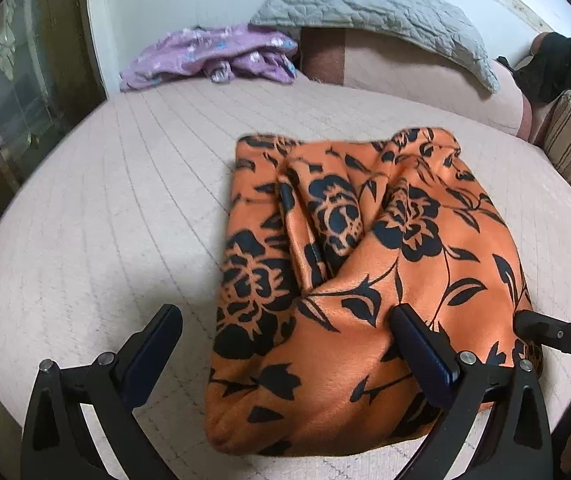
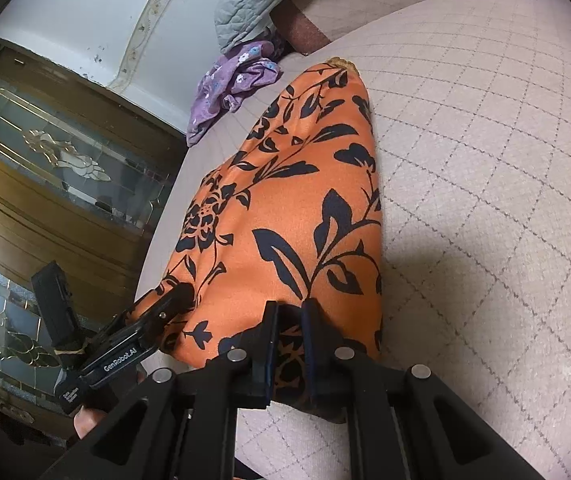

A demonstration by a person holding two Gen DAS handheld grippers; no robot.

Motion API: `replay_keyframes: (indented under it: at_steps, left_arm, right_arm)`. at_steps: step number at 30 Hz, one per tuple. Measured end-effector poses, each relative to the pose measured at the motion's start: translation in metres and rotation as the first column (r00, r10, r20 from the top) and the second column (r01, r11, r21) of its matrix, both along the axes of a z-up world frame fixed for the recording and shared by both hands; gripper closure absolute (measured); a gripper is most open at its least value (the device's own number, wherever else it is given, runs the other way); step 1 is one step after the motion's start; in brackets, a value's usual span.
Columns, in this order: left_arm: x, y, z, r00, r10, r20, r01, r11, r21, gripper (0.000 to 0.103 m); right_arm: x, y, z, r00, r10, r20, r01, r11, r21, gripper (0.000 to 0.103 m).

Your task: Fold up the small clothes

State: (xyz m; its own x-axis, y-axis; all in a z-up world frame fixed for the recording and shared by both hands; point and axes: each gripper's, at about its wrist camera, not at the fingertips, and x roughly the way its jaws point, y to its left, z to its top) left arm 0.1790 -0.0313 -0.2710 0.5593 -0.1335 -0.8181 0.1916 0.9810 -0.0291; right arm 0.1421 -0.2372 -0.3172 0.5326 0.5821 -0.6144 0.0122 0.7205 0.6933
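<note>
Right wrist: tongs (image 2: 289, 344) (right) on garment (image 2: 285, 208)

Bare quilted bedspread (image 1: 105, 200) left (open), purple garment (image 1: 213, 56) far back

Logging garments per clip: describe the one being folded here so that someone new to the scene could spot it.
On the pale quilted bed cover, look in the near middle, just ahead of the open left tongs. There lies the orange garment, its near edge pinched by the right tongs. Bold black roses and leaves set it apart from the crumpled purple garment by the wall.
</note>
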Motion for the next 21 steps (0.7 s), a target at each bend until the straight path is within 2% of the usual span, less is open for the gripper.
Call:
replay_keyframes:
  at_steps: [4,5,9,11,14,19,21]
  left_arm:
    - [0.004,0.009,-0.018,0.996,0.006,-0.094,-0.016,0.995,-0.103,0.0]
    - [0.003,0.009,-0.021,0.995,0.002,-0.101,-0.013,0.994,-0.108,0.0]
    - [-0.009,-0.005,-0.019,0.999,-0.027,-0.027,0.027,1.0,0.009,0.0]
    - [-0.011,-0.005,-0.02,0.999,0.006,-0.044,-0.006,1.0,0.006,0.0]
    - [-0.01,-0.001,-0.02,0.991,0.066,-0.118,-0.07,0.997,-0.028,0.0]
    - [-0.02,-0.012,-0.005,0.998,0.025,-0.066,-0.019,0.996,0.087,0.0]
    - [-0.023,-0.012,0.005,0.998,0.031,-0.054,-0.025,0.994,0.105,0.0]
  right_arm:
    - [0.0,0.003,0.001,1.0,0.009,0.006,-0.009,1.0,-0.005,0.09]
    - [0.001,0.002,0.001,1.0,0.011,0.007,-0.011,1.0,-0.001,0.09]
    - [0.002,0.0,-0.001,1.0,0.019,0.005,-0.019,1.0,0.014,0.09]
    - [0.0,0.0,-0.001,1.0,0.022,0.01,-0.022,1.0,0.009,0.09]
    - [-0.003,0.0,0.0,0.999,0.031,0.02,-0.031,0.999,-0.012,0.09]
    - [-0.003,-0.001,0.0,0.999,0.033,0.018,-0.033,0.999,-0.007,0.09]
    - [-0.004,-0.002,0.001,0.999,0.033,0.017,-0.032,0.999,-0.009,0.09]
